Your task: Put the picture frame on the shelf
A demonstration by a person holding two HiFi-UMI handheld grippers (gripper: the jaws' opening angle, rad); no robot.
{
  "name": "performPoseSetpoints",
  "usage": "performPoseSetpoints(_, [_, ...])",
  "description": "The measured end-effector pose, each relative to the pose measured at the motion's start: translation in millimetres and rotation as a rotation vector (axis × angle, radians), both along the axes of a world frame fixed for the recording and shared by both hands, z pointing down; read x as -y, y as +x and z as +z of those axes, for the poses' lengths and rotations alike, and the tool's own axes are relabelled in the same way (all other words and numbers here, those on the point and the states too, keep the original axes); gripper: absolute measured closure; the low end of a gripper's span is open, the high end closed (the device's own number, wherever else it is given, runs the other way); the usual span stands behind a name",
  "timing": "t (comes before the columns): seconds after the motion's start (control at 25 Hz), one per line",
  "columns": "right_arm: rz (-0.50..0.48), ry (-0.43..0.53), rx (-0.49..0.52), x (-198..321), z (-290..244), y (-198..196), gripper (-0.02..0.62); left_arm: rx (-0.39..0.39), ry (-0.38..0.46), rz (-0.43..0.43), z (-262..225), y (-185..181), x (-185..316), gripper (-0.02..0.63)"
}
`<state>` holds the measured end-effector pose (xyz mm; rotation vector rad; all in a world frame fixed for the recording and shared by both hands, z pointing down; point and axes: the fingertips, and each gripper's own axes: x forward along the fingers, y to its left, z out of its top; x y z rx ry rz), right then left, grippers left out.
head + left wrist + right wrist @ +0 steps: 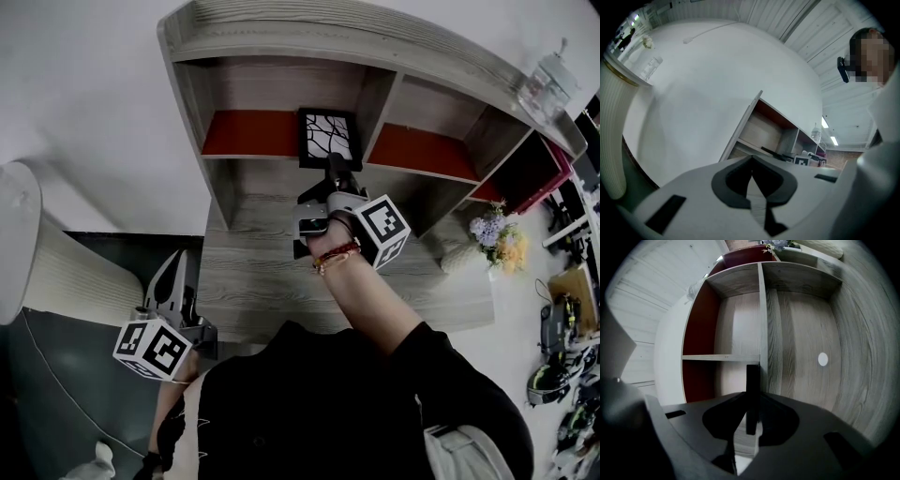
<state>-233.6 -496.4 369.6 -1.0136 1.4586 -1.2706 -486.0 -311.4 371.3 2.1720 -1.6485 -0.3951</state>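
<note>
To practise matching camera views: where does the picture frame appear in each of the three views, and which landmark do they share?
Head view: picture frame upper centre, at the wooden shelf, held by the right gripper.
Left gripper view: cannot be made out.
Right gripper view: lower centre, an edge-on dark bar between the jaws.
Shared landmark: the wooden shelf.

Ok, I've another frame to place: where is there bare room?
Both red compartments look bare, either side of the picture frame the right tongs hold. The desktop in front is free; its right end by the flowers is crowded.
</note>
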Motion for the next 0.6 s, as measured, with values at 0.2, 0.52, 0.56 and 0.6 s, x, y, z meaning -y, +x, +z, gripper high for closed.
performPoseSetpoints(0.2, [-0.001,0.006,-0.002,0.6,-0.9,-0.8,0.515,-0.001,0.004,-0.006,-0.7,-2.2,0.2,0.594])
performPoseSetpoints(0.52, [-0.011,0.008,0.0,0.5,-0.9,-0.7,0.514,-0.001,0.008,0.0,-1.1,0.0,0.2,0.594])
performPoseSetpoints(0.56, [-0.012,0.009,0.001,0.3,-1.0,-0.7,0.514,-0.002,0.01,0.002,-0.9,0.1,0.2,0.594])
performPoseSetpoints(0.6, [-0.012,0.012,0.003,0.0,-1.0,-0.7,0.514,-0.003,0.011,0.003,-0.5,0.1,0.1,0.594])
